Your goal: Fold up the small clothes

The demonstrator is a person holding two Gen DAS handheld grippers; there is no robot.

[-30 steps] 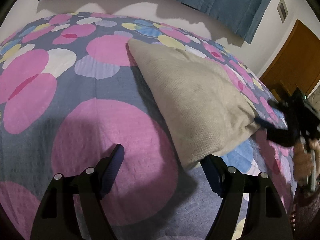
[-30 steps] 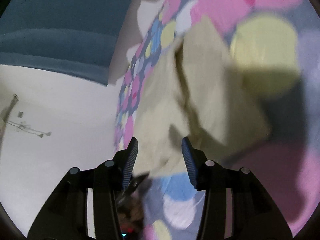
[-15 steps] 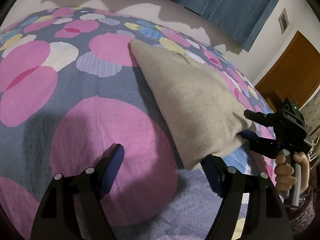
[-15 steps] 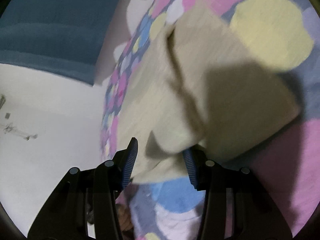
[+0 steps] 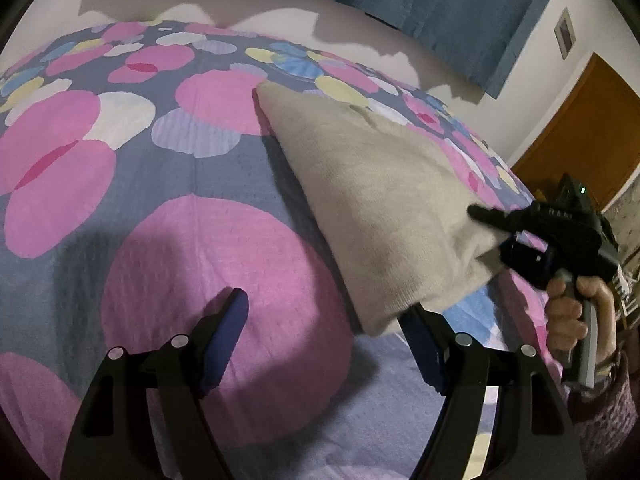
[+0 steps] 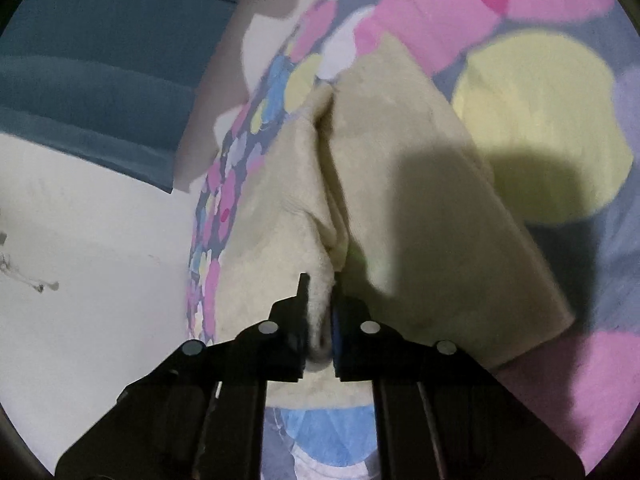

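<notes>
No writing is legible. The beige cloth [image 5: 384,200] lies lengthwise toward the far bed [image 5: 160,208] edge. The right gripper [image 6: 320,312] is clamped on its near corner; the left gripper [image 5: 324,320] stands apart.

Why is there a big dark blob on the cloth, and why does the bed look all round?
Right wrist view: the blob is a shadow falling across the beige cloth, and the picture is slightly soft. Left wrist view: the fisheye lens bends the bedspread into a dome; gripper shadows darken its pink circle.

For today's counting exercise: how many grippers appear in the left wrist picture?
2. The left gripper is open in the foreground; the right gripper, at the right edge, pinches the beige garment.
</notes>
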